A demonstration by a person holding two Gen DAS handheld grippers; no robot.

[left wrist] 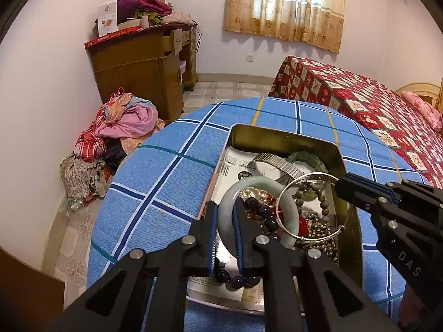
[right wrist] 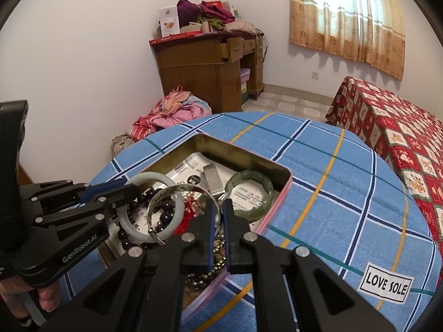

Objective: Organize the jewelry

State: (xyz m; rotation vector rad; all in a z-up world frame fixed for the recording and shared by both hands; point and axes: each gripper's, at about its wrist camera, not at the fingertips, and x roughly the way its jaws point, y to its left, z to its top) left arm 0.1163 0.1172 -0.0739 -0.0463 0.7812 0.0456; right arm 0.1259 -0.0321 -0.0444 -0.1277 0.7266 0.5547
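Checked blue cloth [left wrist: 171, 171] covers the table beside a red-quilted bed [left wrist: 360, 99].

1. A bedroom in a home is indicated.
2. A bed [left wrist: 373, 110] with a red patterned cover is seen against the wall.
3. A curtained window [left wrist: 288, 5] is noted.
4. A wooden dresser [left wrist: 138, 66] is piled with clothes and boxes.
5. A heap of laundry [left wrist: 116, 132] is observed on the tiled floor [left wrist: 227, 90].
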